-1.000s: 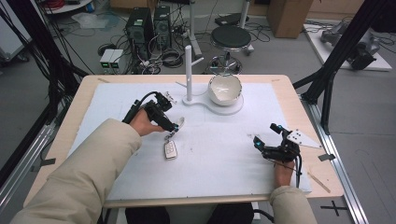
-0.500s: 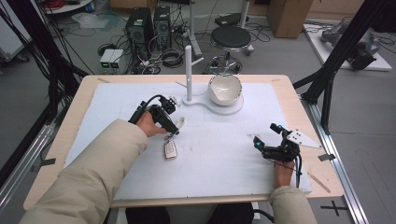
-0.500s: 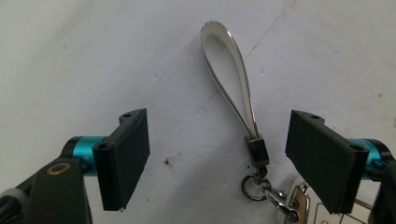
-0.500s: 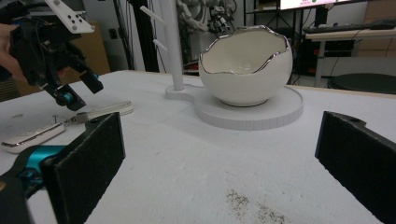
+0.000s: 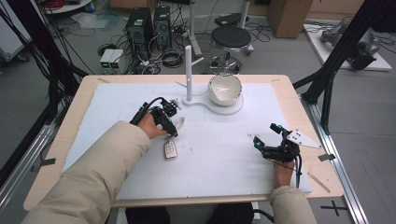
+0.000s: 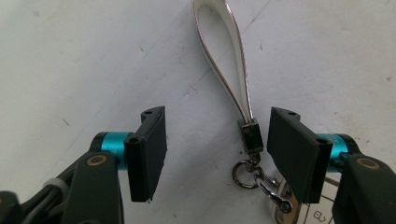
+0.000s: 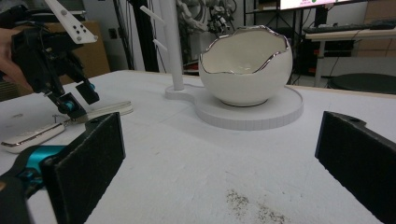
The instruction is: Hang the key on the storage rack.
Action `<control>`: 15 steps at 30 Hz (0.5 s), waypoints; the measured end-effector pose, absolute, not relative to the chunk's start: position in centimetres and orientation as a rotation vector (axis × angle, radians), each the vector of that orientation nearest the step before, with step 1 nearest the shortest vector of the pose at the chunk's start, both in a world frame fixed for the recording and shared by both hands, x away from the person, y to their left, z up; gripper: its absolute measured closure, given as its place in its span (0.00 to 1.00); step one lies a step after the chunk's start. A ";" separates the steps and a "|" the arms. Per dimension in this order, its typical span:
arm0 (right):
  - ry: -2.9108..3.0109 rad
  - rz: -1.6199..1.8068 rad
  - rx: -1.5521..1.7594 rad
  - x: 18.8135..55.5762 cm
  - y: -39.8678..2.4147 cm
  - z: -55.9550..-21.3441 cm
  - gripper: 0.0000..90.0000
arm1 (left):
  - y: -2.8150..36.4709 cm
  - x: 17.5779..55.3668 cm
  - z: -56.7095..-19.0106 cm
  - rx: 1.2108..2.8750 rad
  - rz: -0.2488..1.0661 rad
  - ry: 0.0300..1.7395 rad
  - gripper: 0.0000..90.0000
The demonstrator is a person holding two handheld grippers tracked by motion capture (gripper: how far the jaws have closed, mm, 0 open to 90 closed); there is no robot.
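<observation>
Key fob (image 5: 171, 149) w/ its white strap loop (image 6: 223, 60) lies on the worktop (image 5: 224, 154) under the left tool (image 6: 212, 149), strap clasp betw. its spread jaws nearer one, loop running straight ahead; right tool (image 7: 219, 163) also spread, well apart.

A light wooden table (image 5: 60, 140) with rounded corners carries a white sheet (image 5: 219, 154) that covers most of its top. Just ahead of the left gripper (image 5: 173, 125), a white stand (image 5: 205, 100) with a flat round base and an upright pegged post rests on the sheet, and a white eggshell-shaped bowl with a silver rim (image 5: 224, 88) sits on that base. A white key fob (image 5: 170, 149) with a white leather loop strap (image 6: 224, 56) lies flat on the sheet; its strap clasp is between that gripper's jaws, the fob just behind them. A thin wooden stick (image 5: 319, 182) lies on the bare wood just beside the right gripper (image 5: 267, 137), toward the table's near corner.
</observation>
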State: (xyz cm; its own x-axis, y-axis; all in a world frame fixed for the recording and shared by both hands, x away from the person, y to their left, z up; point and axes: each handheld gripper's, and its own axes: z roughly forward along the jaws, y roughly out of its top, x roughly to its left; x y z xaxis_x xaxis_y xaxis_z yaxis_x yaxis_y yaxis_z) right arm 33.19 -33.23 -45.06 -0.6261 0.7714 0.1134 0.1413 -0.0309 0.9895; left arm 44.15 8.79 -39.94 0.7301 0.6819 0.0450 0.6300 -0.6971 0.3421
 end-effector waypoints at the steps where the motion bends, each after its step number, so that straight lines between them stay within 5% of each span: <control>1: 1.766 1.703 0.956 33.2 -33.2 -45.1 0.01 | 8.8 44.2 -40.0 2.631 0.234 1.031 0.44; 15: 1.766 1.703 0.956 33.2 -33.2 -45.1 0.01 | 8.2 44.1 -40.2 2.646 0.181 1.090 0.64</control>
